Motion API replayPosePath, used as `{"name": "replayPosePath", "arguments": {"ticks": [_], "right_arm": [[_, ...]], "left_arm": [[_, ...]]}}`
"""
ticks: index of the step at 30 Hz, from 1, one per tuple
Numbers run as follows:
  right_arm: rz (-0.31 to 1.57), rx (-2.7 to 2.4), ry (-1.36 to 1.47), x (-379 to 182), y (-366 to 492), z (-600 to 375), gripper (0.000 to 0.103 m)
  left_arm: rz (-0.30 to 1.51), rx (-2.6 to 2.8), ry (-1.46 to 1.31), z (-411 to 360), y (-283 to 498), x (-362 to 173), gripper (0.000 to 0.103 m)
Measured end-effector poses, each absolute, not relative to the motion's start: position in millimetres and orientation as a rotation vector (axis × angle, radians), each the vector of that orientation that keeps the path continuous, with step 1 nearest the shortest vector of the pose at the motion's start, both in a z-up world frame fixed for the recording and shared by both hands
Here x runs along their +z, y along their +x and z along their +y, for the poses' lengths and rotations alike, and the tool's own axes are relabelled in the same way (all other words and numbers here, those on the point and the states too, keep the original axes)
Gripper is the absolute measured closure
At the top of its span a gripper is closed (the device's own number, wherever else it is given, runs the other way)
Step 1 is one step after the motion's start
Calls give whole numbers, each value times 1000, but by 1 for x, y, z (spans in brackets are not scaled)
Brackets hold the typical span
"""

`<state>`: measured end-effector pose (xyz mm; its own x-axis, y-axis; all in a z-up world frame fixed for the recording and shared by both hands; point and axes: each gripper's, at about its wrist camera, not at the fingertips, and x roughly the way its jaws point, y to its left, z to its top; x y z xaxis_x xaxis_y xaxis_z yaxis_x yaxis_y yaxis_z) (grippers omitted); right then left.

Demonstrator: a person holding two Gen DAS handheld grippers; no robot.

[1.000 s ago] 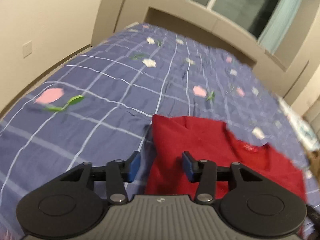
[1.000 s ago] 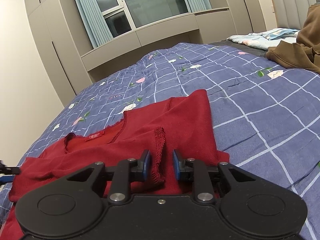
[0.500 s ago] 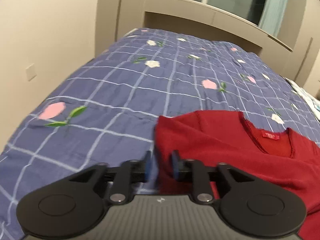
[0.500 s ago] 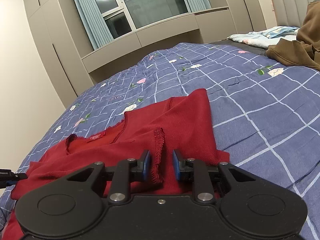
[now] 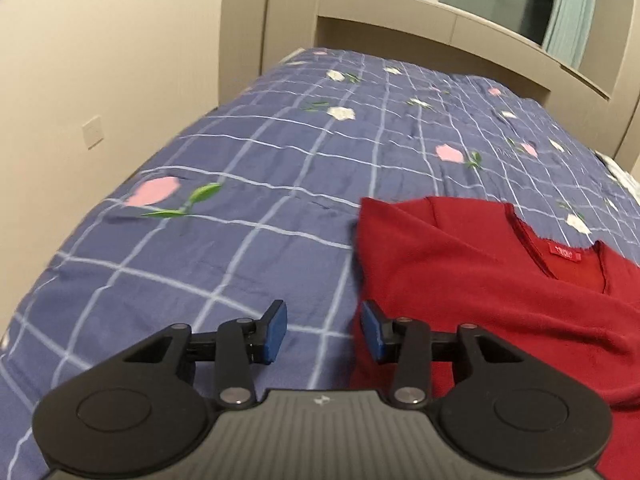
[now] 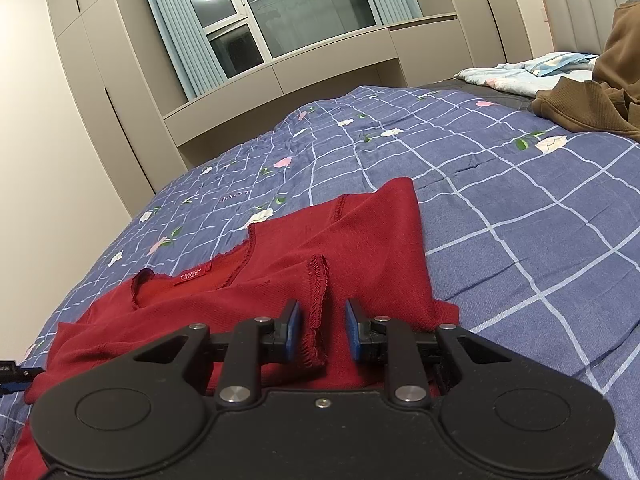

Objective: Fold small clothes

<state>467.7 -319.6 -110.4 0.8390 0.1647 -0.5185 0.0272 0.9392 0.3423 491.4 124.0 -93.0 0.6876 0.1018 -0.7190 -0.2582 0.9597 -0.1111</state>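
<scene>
A small red knit top (image 5: pixel 480 280) lies flat on the blue checked bedspread (image 5: pixel 240 160), its collar label (image 5: pixel 566 254) facing up. My left gripper (image 5: pixel 324 330) hovers at the top's left edge. Its jaws are opening and only bedspread shows between them, with the red edge by the right finger. In the right wrist view the top (image 6: pixel 360 240) has one sleeve folded inward. The frilled cuff (image 6: pixel 318 280) lies between the pads of my right gripper (image 6: pixel 323 330), which stand apart without pressing it.
A brown garment (image 6: pixel 592 108) and a light blue cloth (image 6: pixel 520 72) lie at the far right of the bed by a padded headboard (image 6: pixel 580 4). A beige wall (image 5: pixel 100 80) runs along the bed's left side. Window and cabinets stand beyond the bed.
The left gripper has shifted left off the top's edge and its jaws stand wider than half a second ago. The collar has come into its view. The right gripper has not moved.
</scene>
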Motion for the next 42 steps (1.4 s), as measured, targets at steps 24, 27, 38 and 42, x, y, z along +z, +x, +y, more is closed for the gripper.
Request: {"name": "replayPosePath", "arguments": {"ticks": [24,27,38,42], "right_arm": [[569,78,350,-111,466,-321,76],[555,83,353,-109,464,-320,72],[519,24,401,-105,441,-327,62],[515,32,460,-105,425,-336,55]], "left_arm": [[798,201,-243,115,452,-85,64],[734,179,-256,110,450,-76,34],[830,217,-95,91,468,-100,16],[852,234,-154,101,448,-90,10]]}}
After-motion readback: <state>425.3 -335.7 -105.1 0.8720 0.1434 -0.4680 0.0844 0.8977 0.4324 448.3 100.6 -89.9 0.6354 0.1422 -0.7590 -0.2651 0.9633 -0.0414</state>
